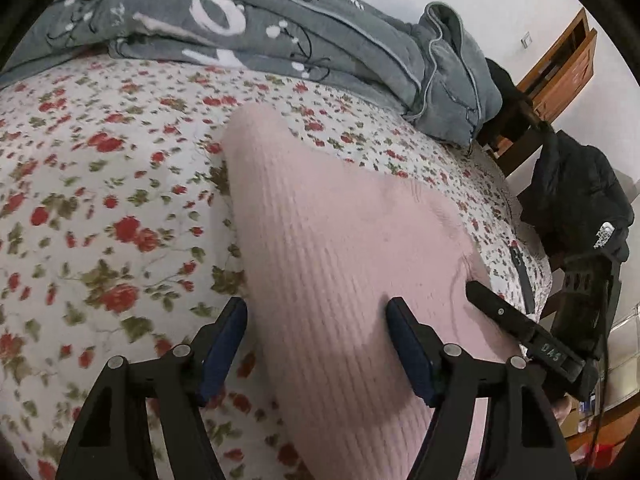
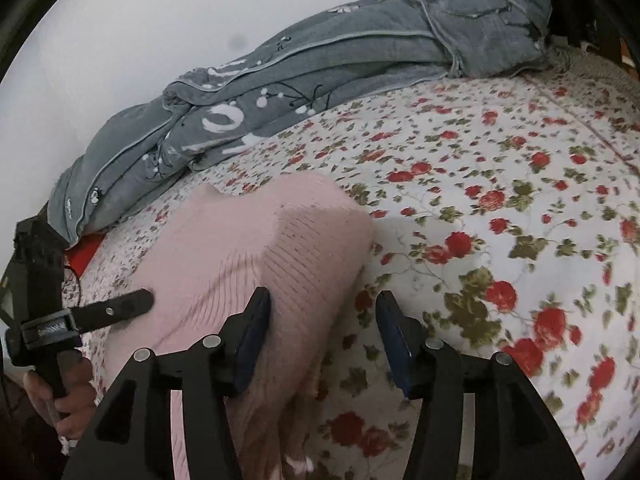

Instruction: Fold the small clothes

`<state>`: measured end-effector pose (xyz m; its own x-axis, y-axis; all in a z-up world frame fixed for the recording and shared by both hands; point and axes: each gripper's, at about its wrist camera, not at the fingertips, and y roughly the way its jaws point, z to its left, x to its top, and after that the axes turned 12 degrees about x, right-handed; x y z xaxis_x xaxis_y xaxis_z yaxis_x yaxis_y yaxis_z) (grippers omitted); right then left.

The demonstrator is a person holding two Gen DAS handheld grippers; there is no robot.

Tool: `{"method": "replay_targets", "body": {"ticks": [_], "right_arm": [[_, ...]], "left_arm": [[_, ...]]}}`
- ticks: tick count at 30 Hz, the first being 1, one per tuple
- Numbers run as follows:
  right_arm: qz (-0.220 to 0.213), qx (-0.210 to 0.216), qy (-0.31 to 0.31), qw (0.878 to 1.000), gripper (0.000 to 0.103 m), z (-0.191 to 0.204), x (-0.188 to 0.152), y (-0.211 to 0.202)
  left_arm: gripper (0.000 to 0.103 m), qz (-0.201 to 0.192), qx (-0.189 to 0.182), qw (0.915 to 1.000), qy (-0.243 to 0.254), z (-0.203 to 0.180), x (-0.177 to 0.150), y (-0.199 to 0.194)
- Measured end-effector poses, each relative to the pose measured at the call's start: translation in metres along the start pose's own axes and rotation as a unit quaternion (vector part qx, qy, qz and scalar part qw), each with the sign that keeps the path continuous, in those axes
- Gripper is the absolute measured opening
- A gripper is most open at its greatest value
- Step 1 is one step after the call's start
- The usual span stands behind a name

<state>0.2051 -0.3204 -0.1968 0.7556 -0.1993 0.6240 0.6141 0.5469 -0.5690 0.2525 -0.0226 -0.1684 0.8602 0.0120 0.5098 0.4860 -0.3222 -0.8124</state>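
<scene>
A: Where did the pink sweater [image 1: 320,232] lie relative to the left hand-held gripper [image 1: 316,312]?

B: Right beneath it. The jaws stood apart, gripping nothing; one finger hung over the flowered sheet [image 1: 100,200], the other over the knit.

A: And the right hand-held gripper [image 2: 322,304]?

B: Its jaws were apart too, with nothing held. The sweater's edge ran under its left finger; the right finger hung over the sheet. A hand [image 2: 66,396] held the other tool's handle at the left edge of that view.

A: What carried it all?

B: A bed. The sweater rested flat on the sheet, folded into a long, rounded shape, ribbed and soft.

A: Farther back?

B: A rumpled grey quilt [image 1: 248,28] with white marks lay along a pale wall. Beside the bed hung a black jacket [image 1: 576,196], with wooden furniture [image 1: 568,64] behind.
</scene>
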Motion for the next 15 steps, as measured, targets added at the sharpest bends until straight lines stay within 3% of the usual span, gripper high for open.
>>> {"method": "replay_targets", "body": {"ticks": [11,15], "right_arm": [[0.043,0.074,0.051,0.995,0.055,-0.011,0.016,0.028],[0.057,0.078,0.05,0.994,0.057,-0.004,0.02,0.036]], "left_arm": [[0.047,-0.014,0.009,0.9999,0.005,-0.005,0.006,-0.002],[0.042,-0.025,0.017,0.9995,0.013,-0.009,0.007,-0.009]]}}
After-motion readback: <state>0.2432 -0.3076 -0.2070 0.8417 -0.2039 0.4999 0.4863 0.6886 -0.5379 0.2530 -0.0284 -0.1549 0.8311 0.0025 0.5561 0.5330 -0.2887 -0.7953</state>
